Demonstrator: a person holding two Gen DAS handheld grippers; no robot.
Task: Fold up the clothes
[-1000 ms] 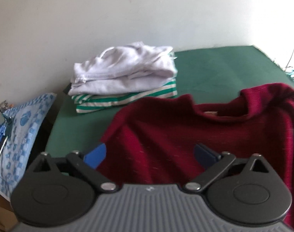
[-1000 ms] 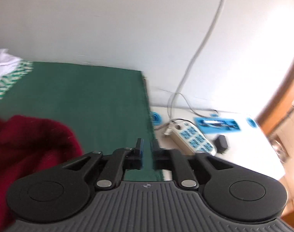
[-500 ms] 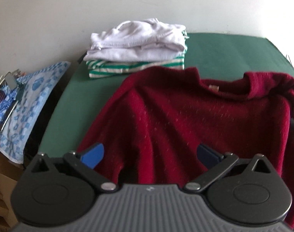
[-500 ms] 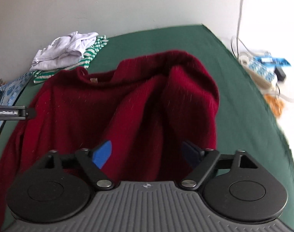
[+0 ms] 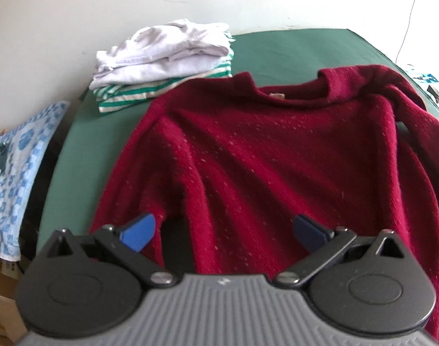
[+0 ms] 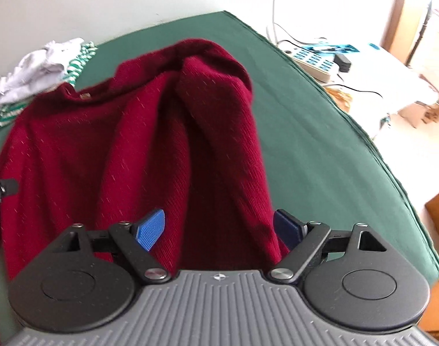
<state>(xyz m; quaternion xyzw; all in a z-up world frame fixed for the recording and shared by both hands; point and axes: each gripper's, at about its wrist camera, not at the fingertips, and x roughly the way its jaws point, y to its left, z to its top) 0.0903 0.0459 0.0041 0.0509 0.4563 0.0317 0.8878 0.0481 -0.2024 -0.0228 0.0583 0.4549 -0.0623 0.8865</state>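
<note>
While both grippers, left [image 5: 222,227] and right [image 6: 219,226], hovered spread wide, a maroon sweater [image 5: 277,158] lay rumpled (sleeve bunched), presumably awaiting folding.

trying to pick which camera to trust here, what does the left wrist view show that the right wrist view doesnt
Only the left wrist view shows the blue patterned cloth hanging off the left side, and the sweater's neck label clearly.

Only the right wrist view shows the power strip and cables on the white surface to the right, plus the sweater's right side bunched up into a raised fold.

Both show the red sweater on the green surface, the folded stack of white and green-striped clothes at the back, and an open gripper: left gripper, right gripper.
</note>
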